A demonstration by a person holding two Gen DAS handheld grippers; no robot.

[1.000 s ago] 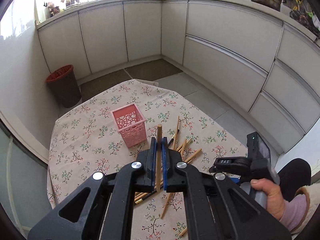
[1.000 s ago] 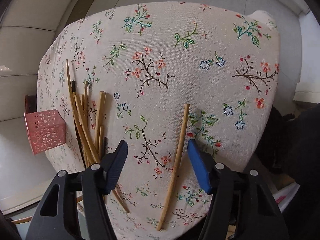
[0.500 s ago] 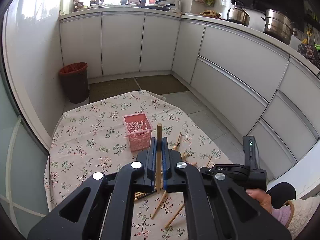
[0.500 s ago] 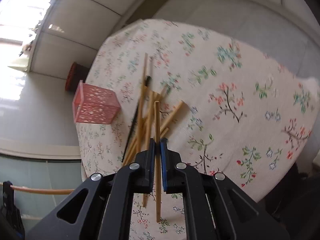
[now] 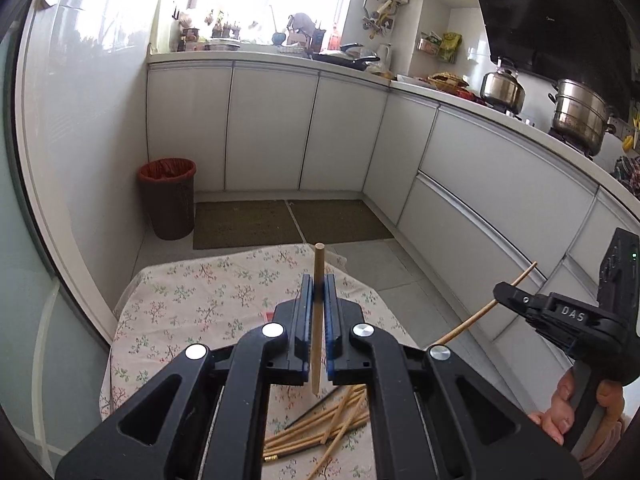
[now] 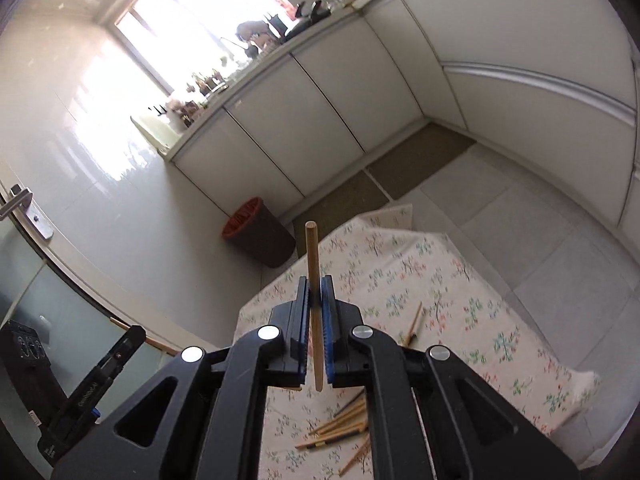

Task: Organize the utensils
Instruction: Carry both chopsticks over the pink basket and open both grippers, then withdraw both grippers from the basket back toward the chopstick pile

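- Between the blue pads of the left gripper (image 5: 319, 292), a wooden chopstick (image 5: 317, 320) stands nearly upright; the jaws are clamped on it, its blunt top rising above the pads and its thin end hanging below them.
- Between the pads of the right gripper (image 6: 316, 294), a second chopstick (image 6: 314, 304) is pinched the same way, upright, with the jaws pressed against its shaft.
- Seen from the left wrist, the right gripper sits off to the right with its chopstick slanting across its tip, and a hand (image 5: 576, 412) wraps its handle from below.
- Seen from the right wrist, the left gripper shows at the lower left edge, well apart from the right one.
- Both grippers hang above the table (image 5: 168, 320), pointing forward and somewhat downward.
- Below the jaws, a loose pile of chopsticks (image 5: 320, 432) lies on the floral cloth, crossing one another, a dark one among them.
- Farther out, a brown bin (image 5: 170, 200) stands on the floor by the white cabinets.
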